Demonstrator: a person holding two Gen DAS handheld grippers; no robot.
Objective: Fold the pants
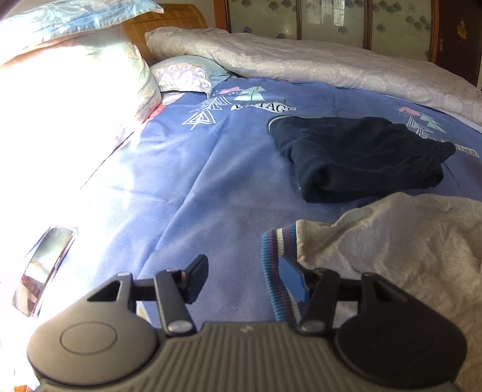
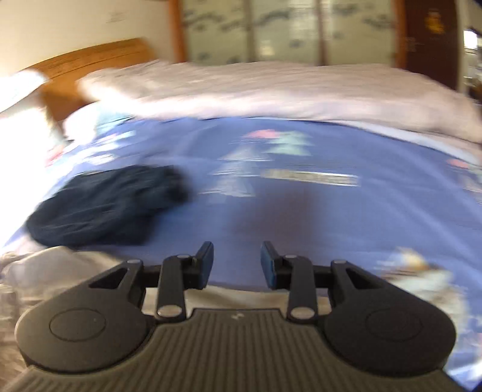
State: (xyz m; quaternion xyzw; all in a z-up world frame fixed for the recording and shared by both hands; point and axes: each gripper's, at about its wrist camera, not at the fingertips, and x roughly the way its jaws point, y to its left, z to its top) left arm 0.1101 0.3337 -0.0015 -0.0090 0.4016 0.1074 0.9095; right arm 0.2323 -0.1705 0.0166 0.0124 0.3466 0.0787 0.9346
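Light grey pants (image 1: pixel 400 250) with a blue, white and pink striped waistband (image 1: pixel 275 256) lie crumpled on the blue bed sheet at the lower right of the left wrist view. My left gripper (image 1: pixel 245 279) is open; its right finger touches the waistband, its left finger is over bare sheet. A folded dark navy garment (image 1: pixel 358 156) lies farther back. In the blurred right wrist view my right gripper (image 2: pixel 236 263) is open and empty above the sheet; pale grey fabric (image 2: pixel 39 271) shows at lower left and the navy garment (image 2: pixel 105 205) at left.
A phone (image 1: pixel 45 265) lies at the left on the sheet. Pillows (image 1: pixel 75 69) are stacked at the far left by the wooden headboard (image 1: pixel 168 27). A pale quilt (image 1: pixel 316 63) runs along the far side of the bed; a wardrobe (image 1: pixel 331 18) stands behind.
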